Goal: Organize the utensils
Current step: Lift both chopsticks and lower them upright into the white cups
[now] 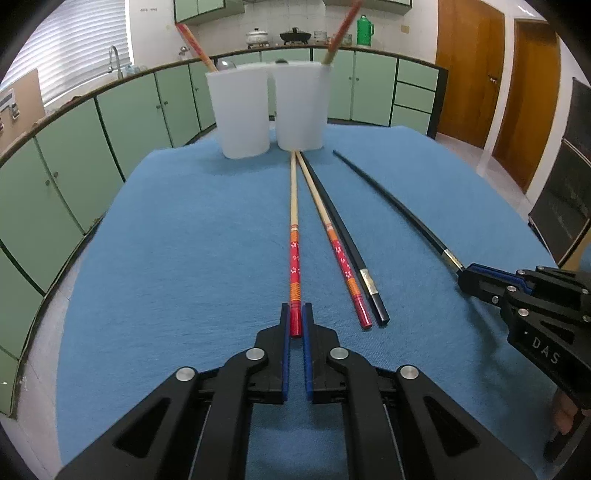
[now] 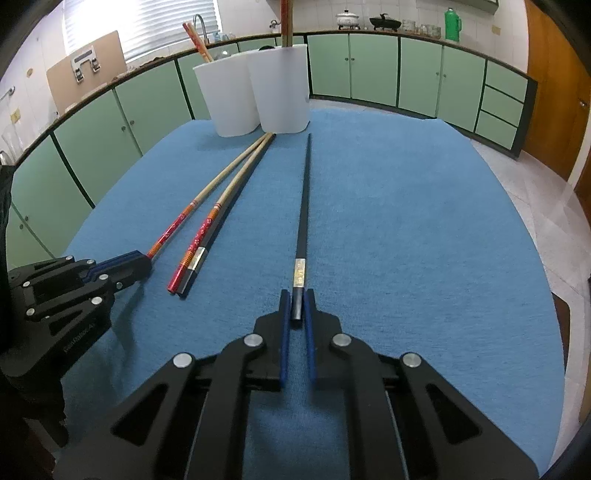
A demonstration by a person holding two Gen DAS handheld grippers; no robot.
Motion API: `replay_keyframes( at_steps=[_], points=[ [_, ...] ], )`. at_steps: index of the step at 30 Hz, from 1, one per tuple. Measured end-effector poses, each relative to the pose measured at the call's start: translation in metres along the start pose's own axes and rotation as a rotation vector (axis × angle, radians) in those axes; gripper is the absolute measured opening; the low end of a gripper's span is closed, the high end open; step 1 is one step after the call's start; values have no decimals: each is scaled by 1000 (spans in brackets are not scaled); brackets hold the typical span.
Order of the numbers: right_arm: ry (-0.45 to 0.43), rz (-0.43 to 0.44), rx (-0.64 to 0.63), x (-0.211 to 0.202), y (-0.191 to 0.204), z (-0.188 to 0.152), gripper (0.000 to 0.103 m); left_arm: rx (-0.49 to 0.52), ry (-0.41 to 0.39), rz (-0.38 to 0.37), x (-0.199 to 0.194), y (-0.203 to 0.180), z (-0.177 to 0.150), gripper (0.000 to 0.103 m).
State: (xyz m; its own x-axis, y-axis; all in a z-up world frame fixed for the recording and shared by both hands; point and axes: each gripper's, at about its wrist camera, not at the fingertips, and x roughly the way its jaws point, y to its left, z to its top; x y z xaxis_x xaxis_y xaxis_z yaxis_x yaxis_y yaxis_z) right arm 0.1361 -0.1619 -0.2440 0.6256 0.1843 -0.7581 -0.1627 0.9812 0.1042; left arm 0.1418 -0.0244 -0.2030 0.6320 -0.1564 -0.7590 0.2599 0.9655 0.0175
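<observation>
On the blue cloth, the left gripper clamps a red-handled chopstick by its end while the right gripper pinches a black chopstick, both pointing toward two white cups.

Green cabinets line the wall, with a green thermos on their counter.

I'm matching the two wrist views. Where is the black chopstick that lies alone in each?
Left wrist: black chopstick on the right, running to the right gripper.
Right wrist: black chopstick at centre, its end between that gripper's fingers.
Shared landmark: the two white cups.
</observation>
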Motion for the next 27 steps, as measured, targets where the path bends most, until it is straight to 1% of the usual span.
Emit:
replay_keyframes(
  at_steps=[5,11,19,27],
  points=[
    [-33,3,-9,-18,-1,6,6,7,-46,7,-28,7,9,6],
    [-95,-4,-27,-51,-3,26,6,11,-115,9,-63,16,27,6],
    [-193,30,-37,-96,-9,66,6,20,-238,-1,-106,22,68,6],
    [-257,63,-98,-129,-6,117,6,28,-315,-18,-123,32,113,6]
  ],
)
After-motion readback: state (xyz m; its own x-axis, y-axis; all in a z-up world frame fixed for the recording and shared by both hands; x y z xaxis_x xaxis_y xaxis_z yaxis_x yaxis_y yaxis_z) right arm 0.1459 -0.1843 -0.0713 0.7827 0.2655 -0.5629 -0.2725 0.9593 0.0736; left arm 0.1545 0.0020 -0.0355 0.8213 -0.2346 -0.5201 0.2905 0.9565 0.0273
